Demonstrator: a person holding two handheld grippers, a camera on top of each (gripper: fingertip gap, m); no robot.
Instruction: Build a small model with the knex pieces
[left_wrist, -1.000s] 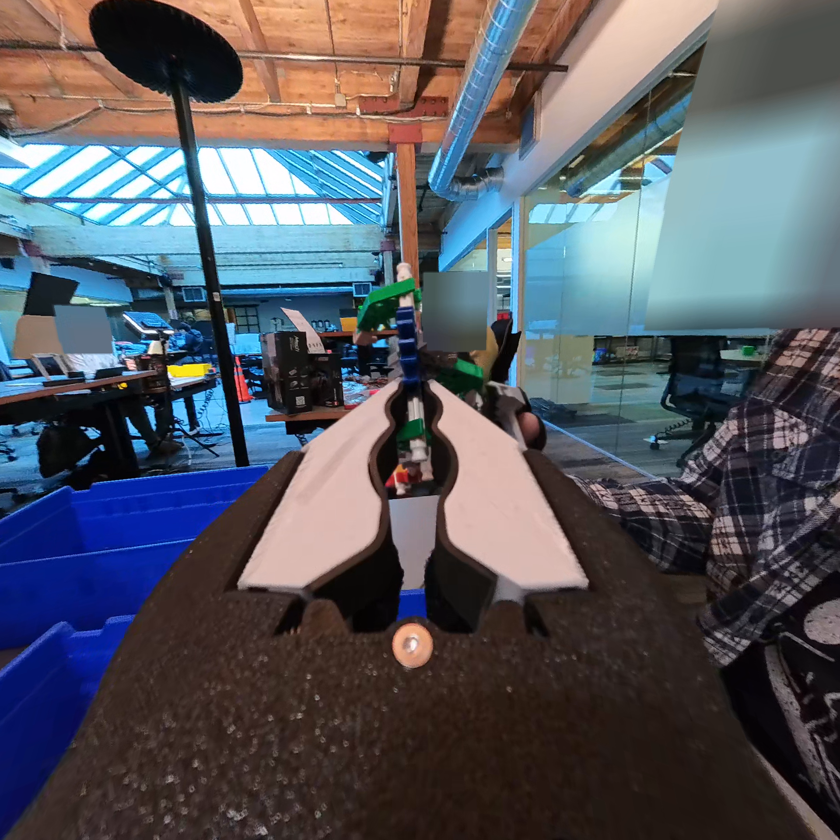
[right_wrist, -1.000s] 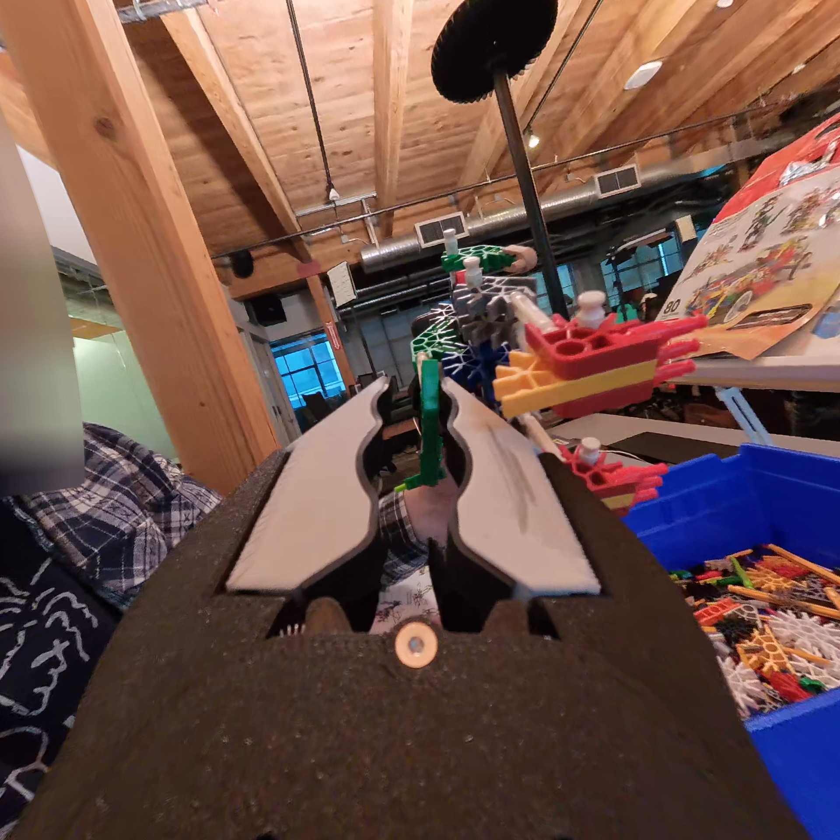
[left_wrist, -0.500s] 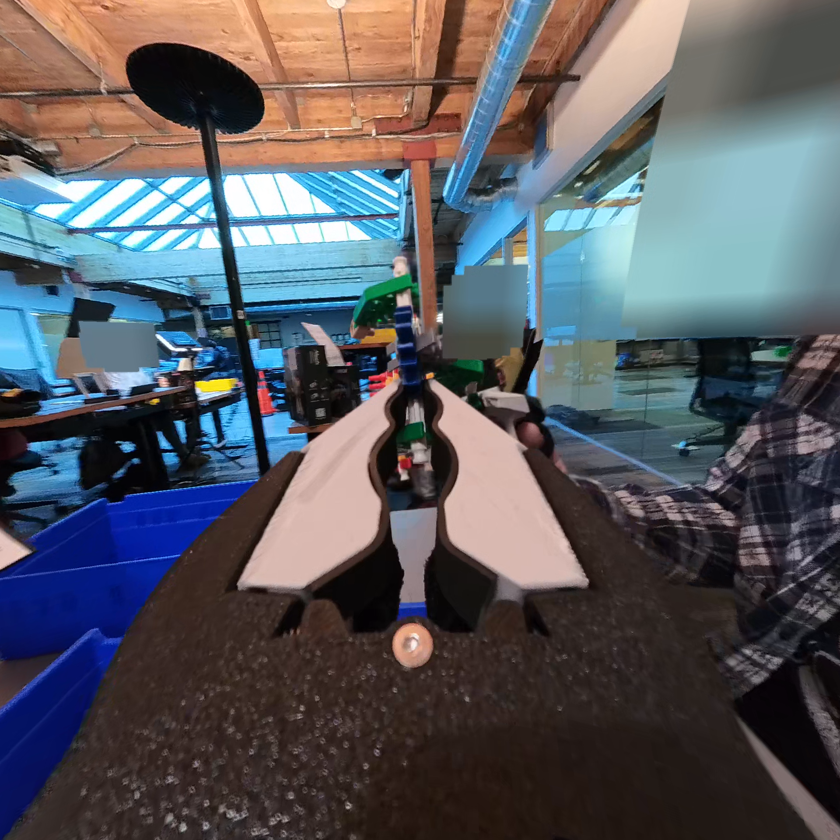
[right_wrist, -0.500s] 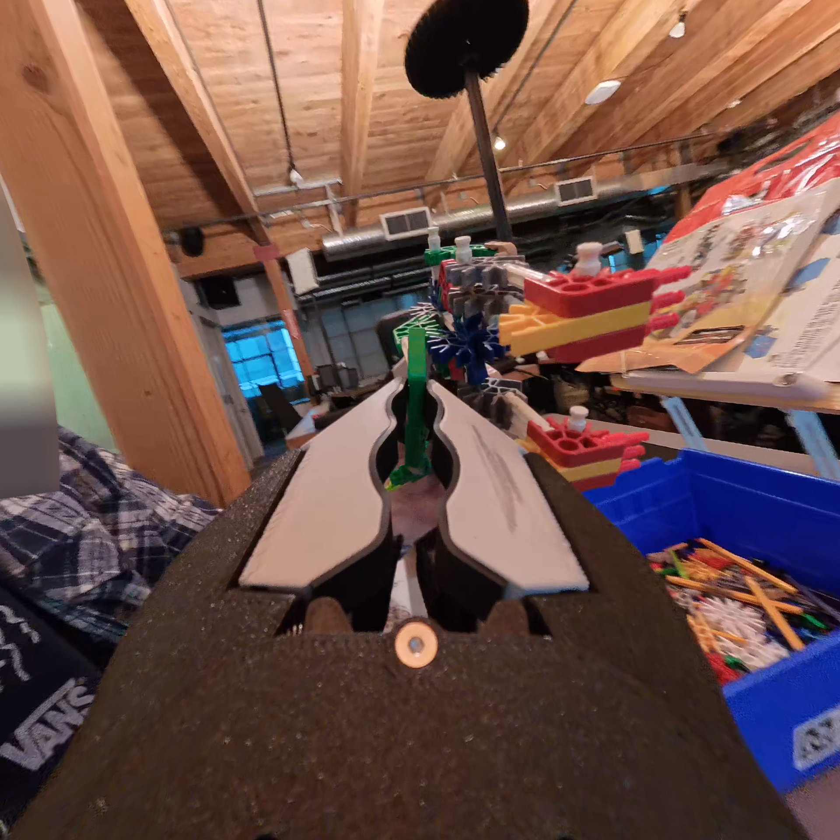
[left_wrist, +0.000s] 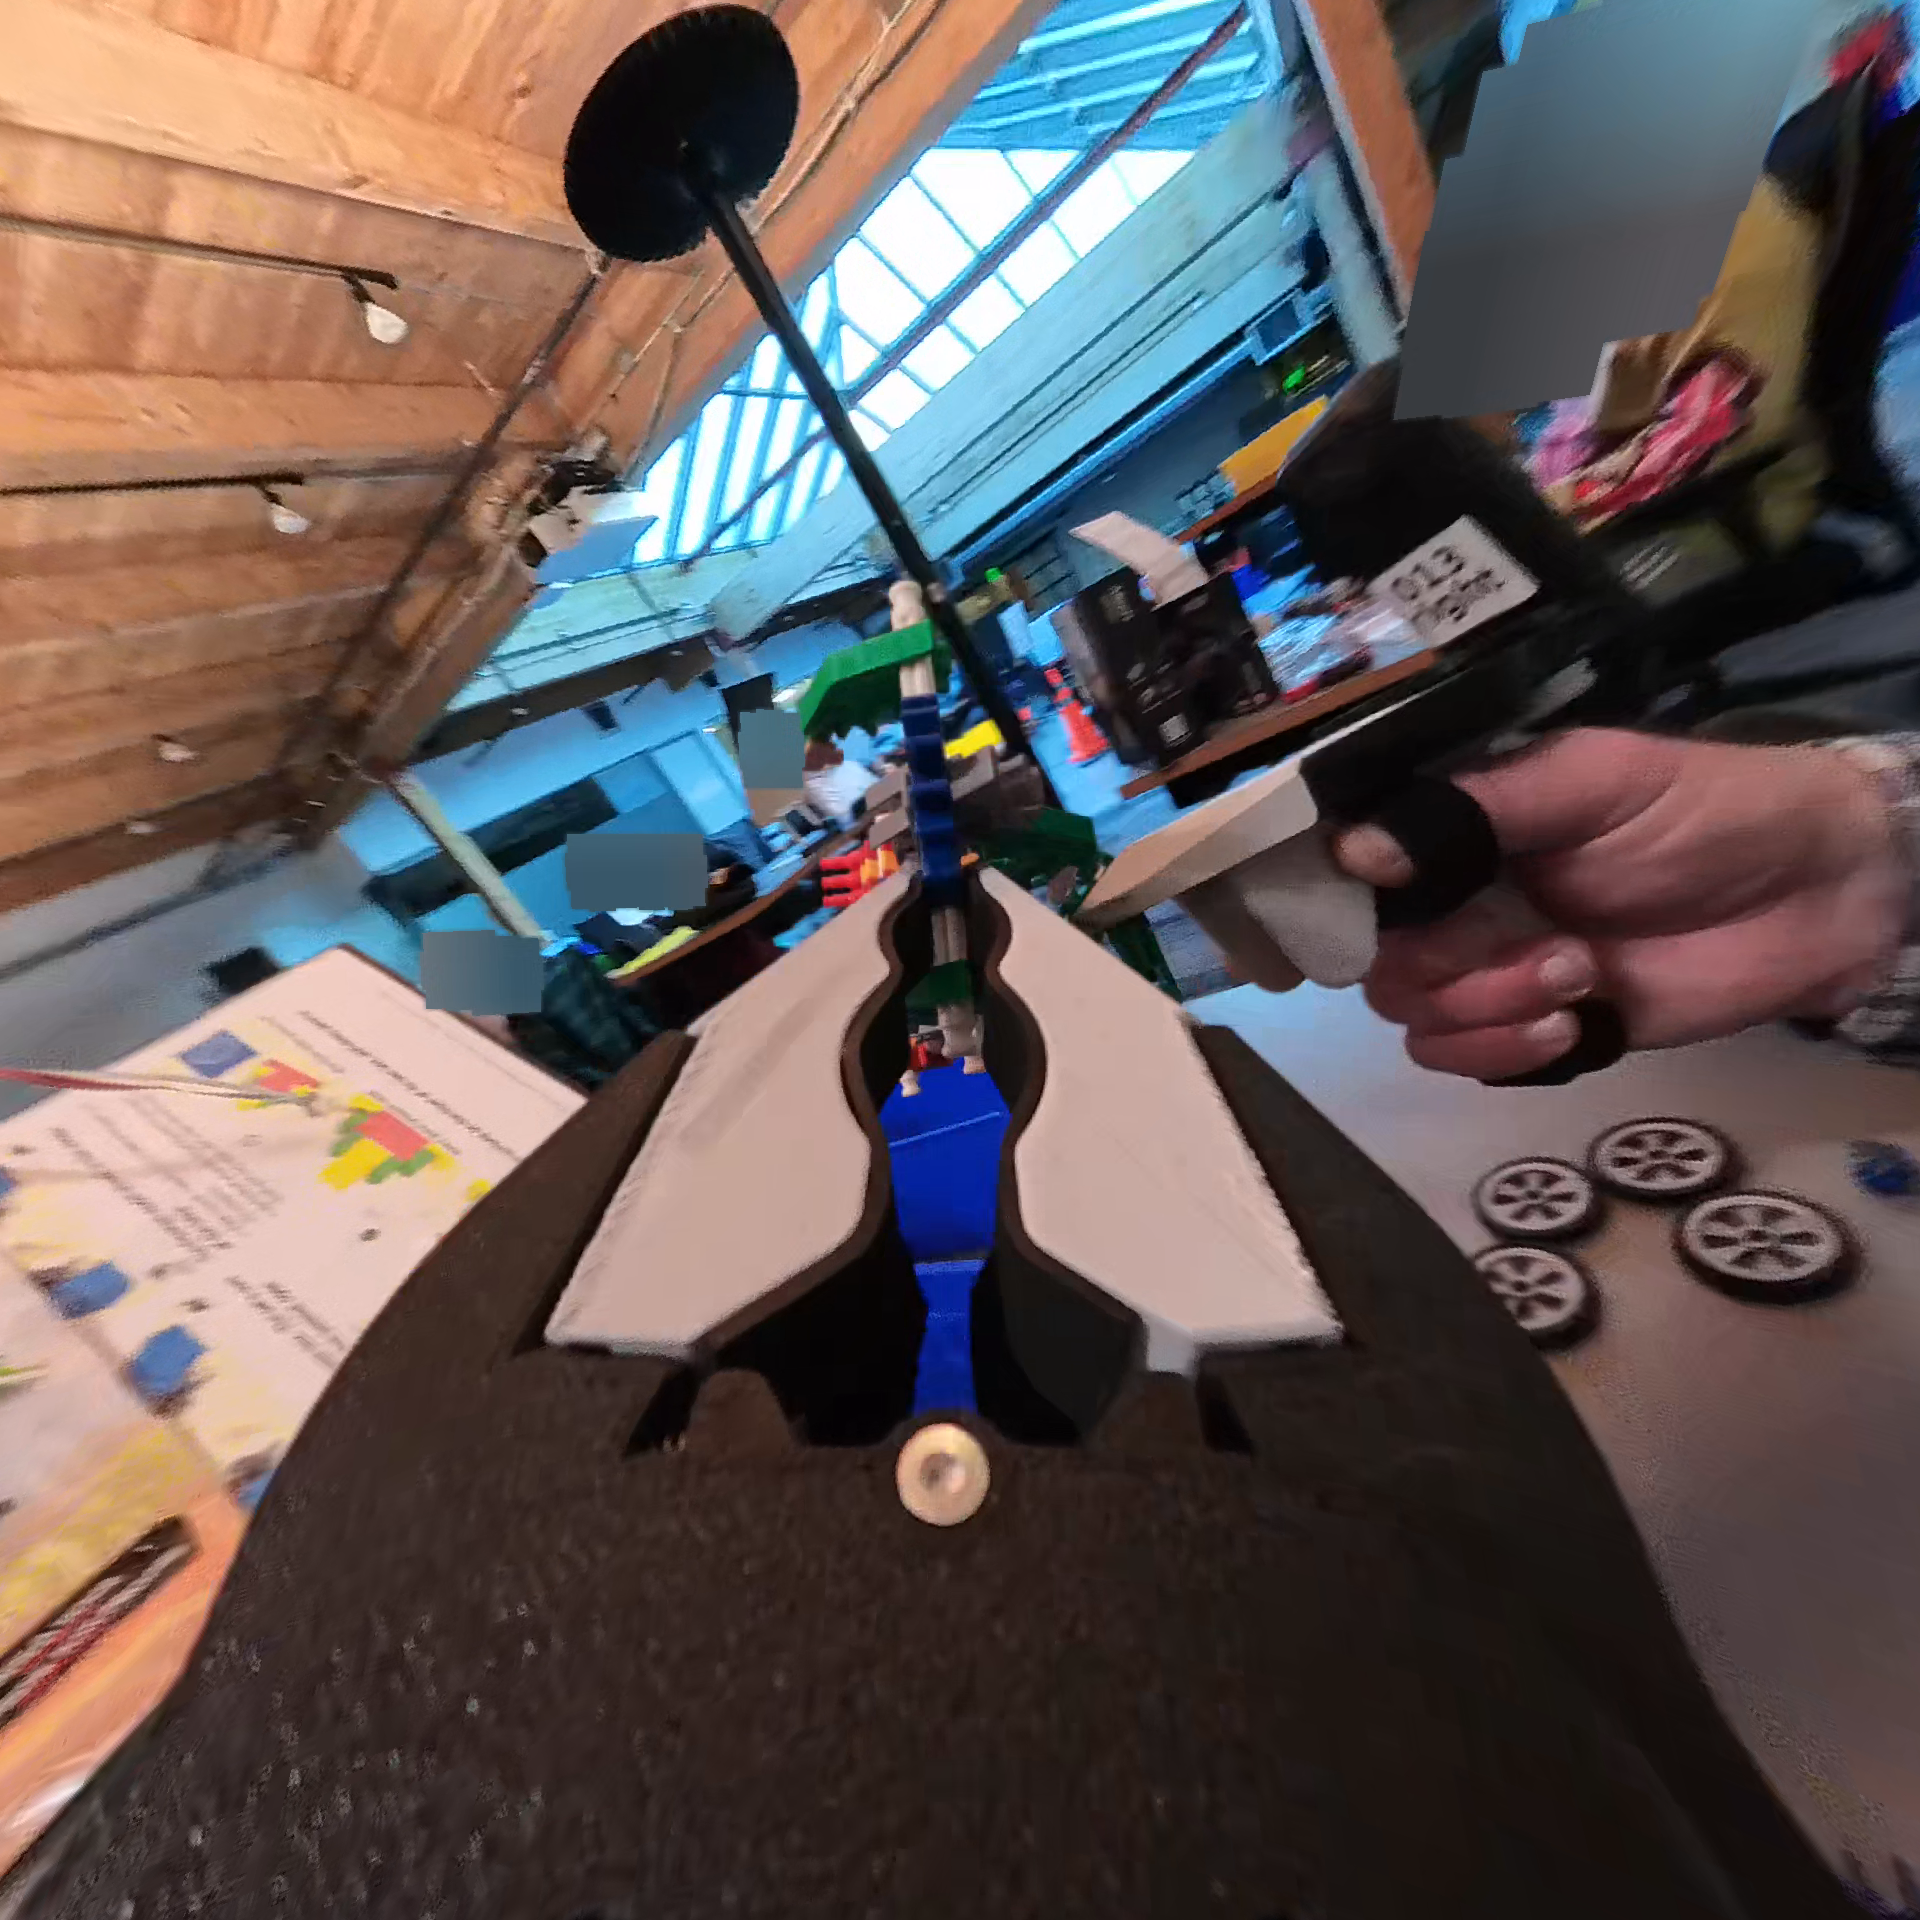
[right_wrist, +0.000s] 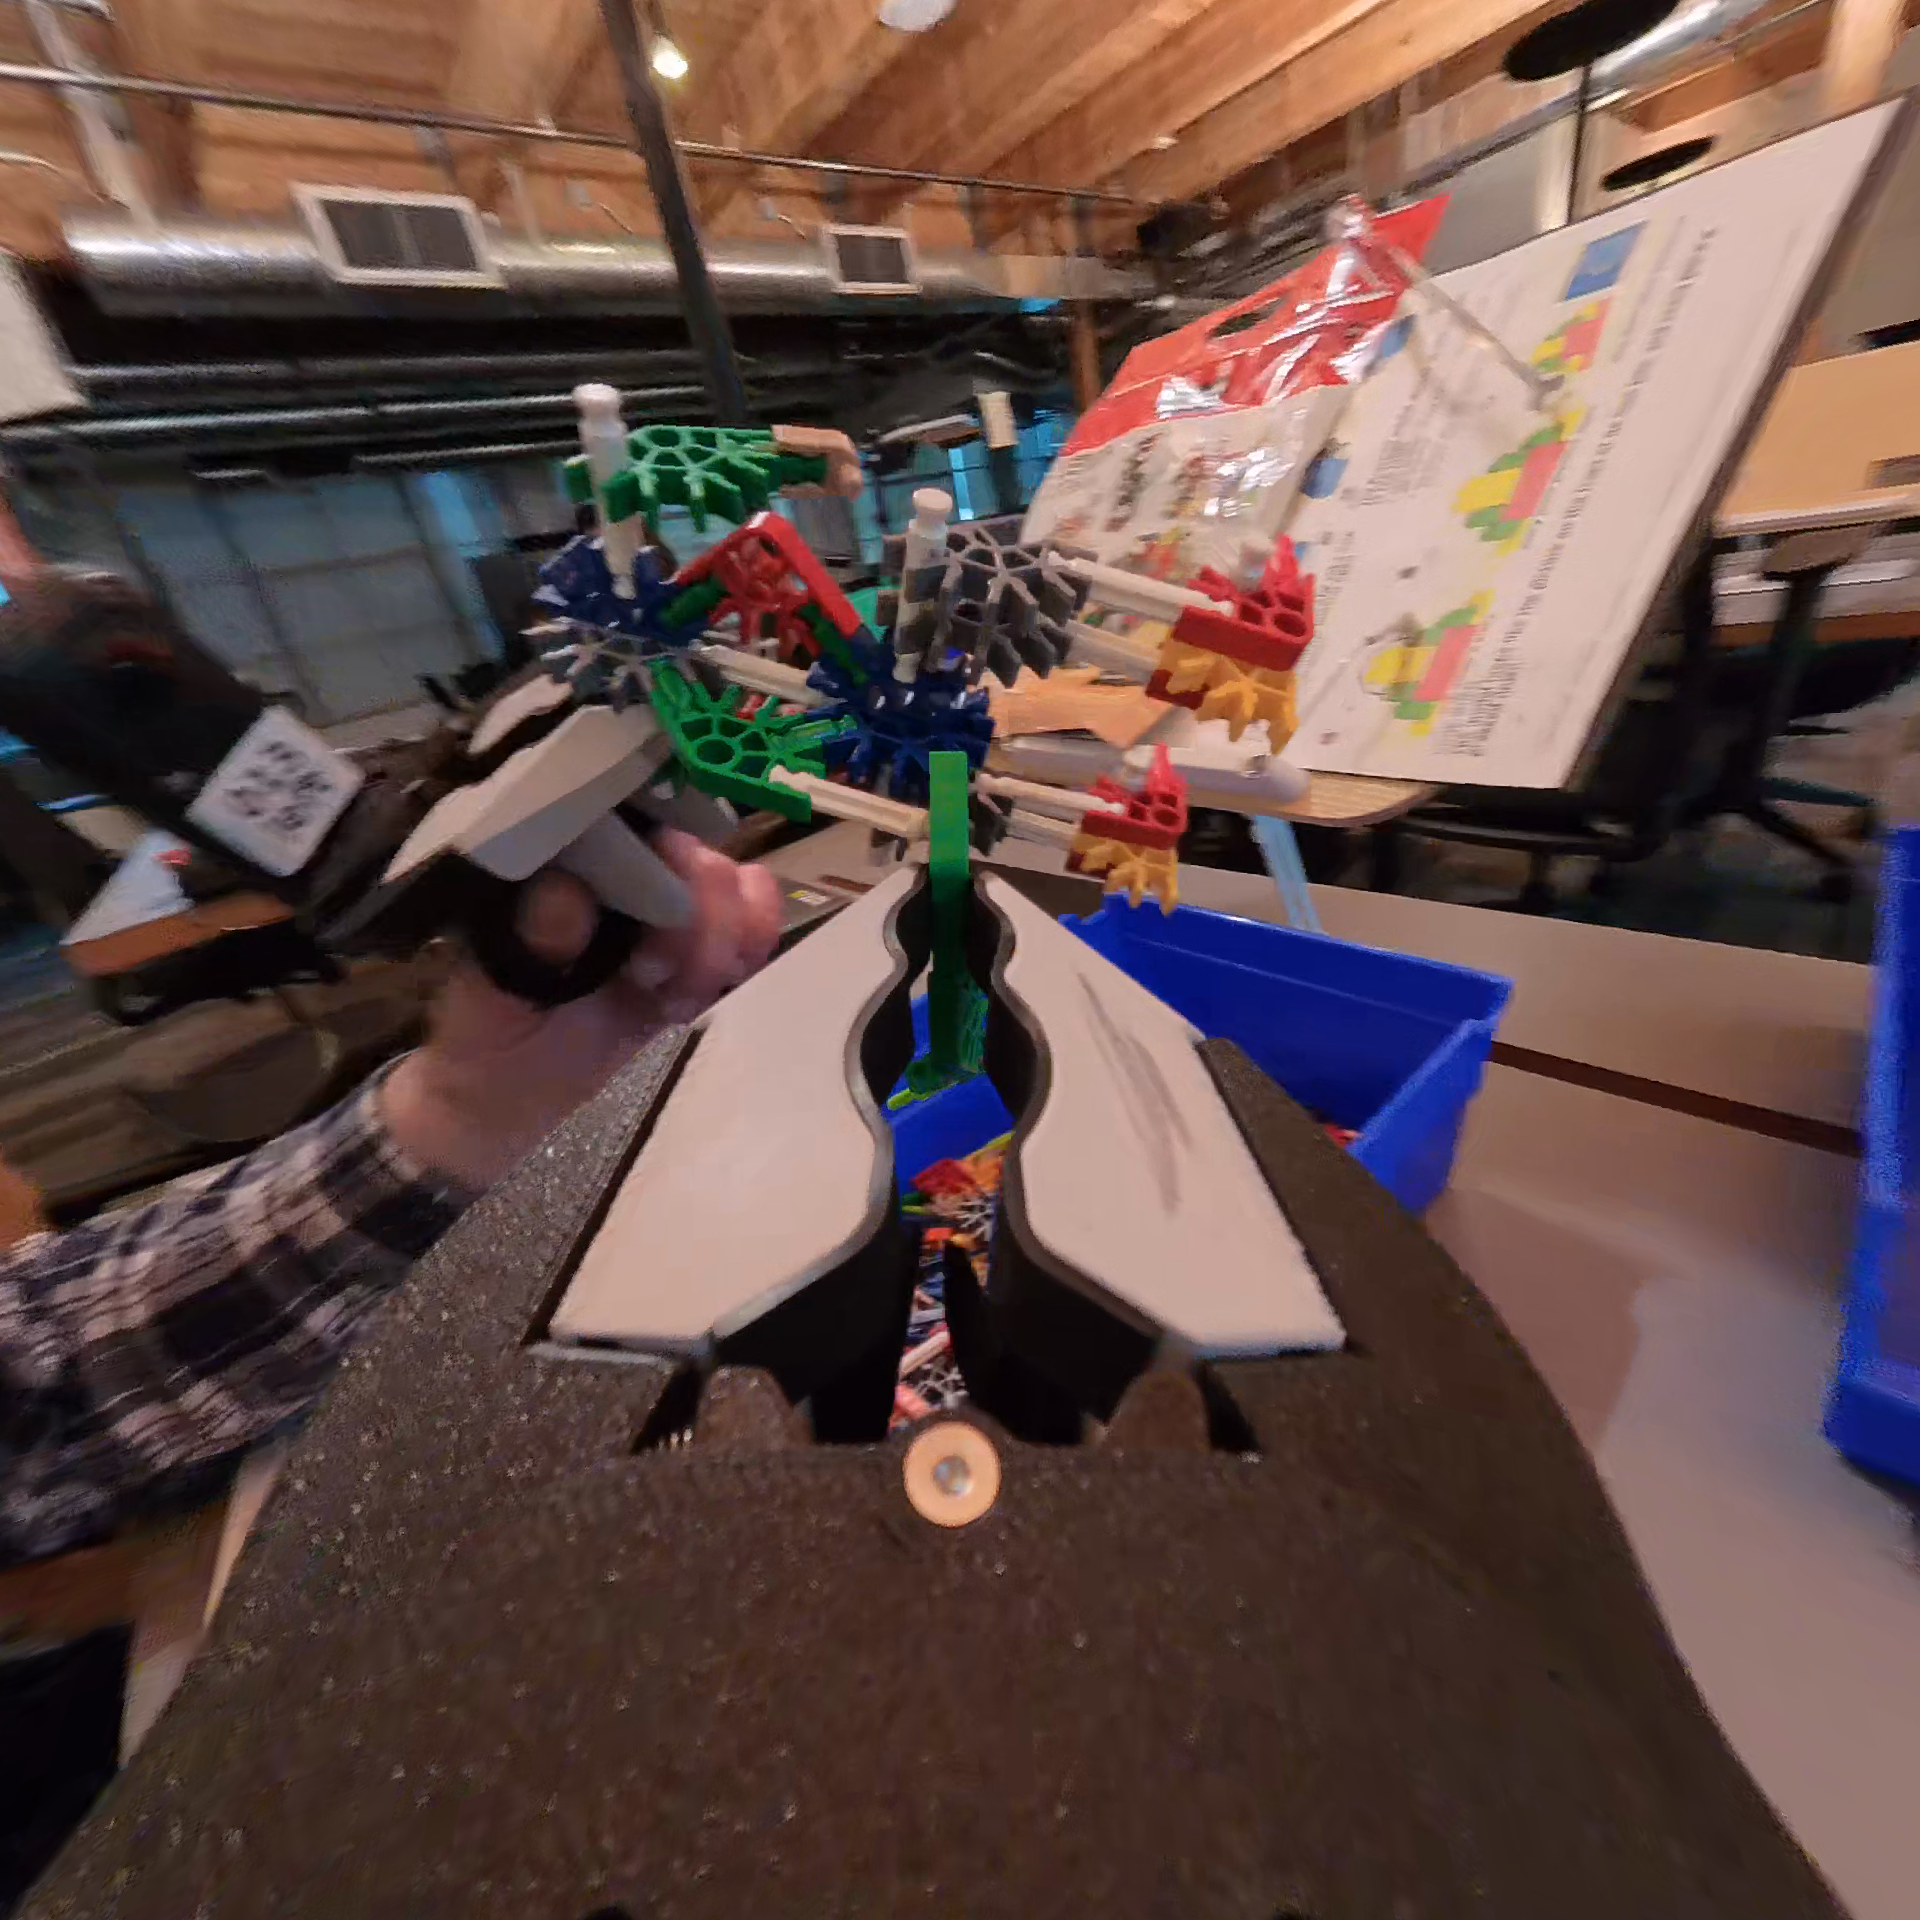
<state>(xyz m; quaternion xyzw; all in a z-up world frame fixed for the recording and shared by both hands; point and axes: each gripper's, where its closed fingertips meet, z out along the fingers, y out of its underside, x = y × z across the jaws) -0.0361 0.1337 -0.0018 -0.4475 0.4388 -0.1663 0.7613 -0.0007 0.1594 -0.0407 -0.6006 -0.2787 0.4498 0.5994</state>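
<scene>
Left wrist view: left gripper (left_wrist: 943, 883) clenched on toy model (left_wrist: 920, 748), held aloft over surface (left_wrist: 1714, 1455); four wheels (left_wrist: 1662, 1216) lying at right.

Right wrist view: right gripper (right_wrist: 948, 883) grasping same model's green piece (right_wrist: 948, 831), above blue bin (right_wrist: 1299, 997).

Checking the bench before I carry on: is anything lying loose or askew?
Four loose toy wheels lie scattered flat on the table, apart from the model both grippers hold up. Nothing looks spilled or broken.
</scene>
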